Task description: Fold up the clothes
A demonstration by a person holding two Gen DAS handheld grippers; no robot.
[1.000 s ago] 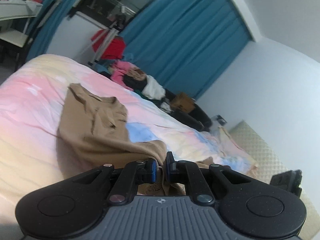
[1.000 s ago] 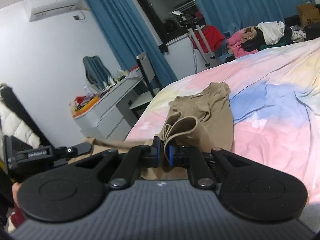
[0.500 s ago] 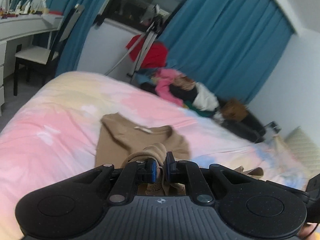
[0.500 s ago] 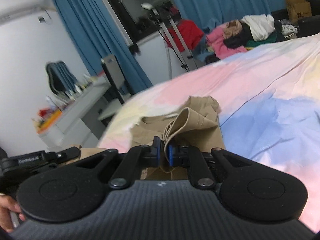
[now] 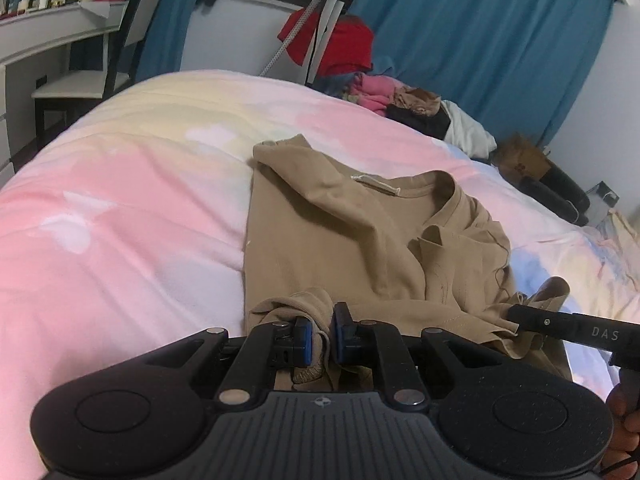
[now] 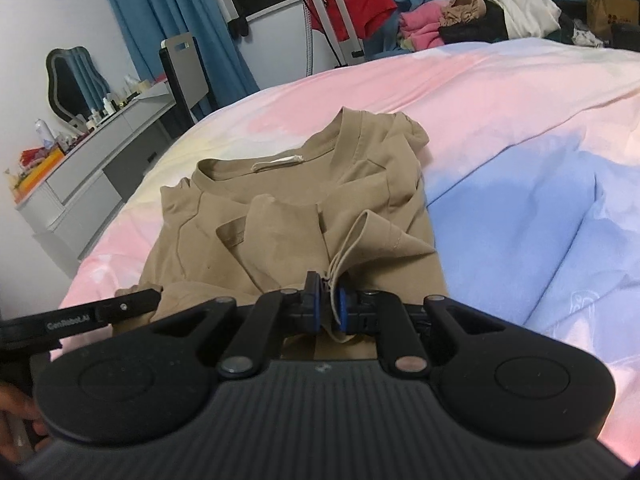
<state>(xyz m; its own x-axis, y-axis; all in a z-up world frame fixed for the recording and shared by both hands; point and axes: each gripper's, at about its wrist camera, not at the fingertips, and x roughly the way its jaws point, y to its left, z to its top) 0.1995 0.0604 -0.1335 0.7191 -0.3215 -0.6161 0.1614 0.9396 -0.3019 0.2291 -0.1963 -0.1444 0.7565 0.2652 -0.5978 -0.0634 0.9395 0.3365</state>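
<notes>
A tan T-shirt lies on the pastel bed cover, collar and white label at the far end. My left gripper pinches a bunched fold of its hem between the blue pads, and its jaws are opening slightly with the cloth still between them. In the right wrist view the same T-shirt is doubled over on the bed cover. My right gripper is shut on a folded hem corner. Each gripper's fingers show at the edge of the other's view, low over the shirt.
A pile of clothes and a red garment on a tripod stand beyond the bed, before blue curtains. A white chair and a desk with bottles are at the left. A cardboard box sits on the floor at the right.
Both grippers have carried the hem forward and down over the shirt toward its collar. The shirt now lies doubled, and the bed looks much nearer.
</notes>
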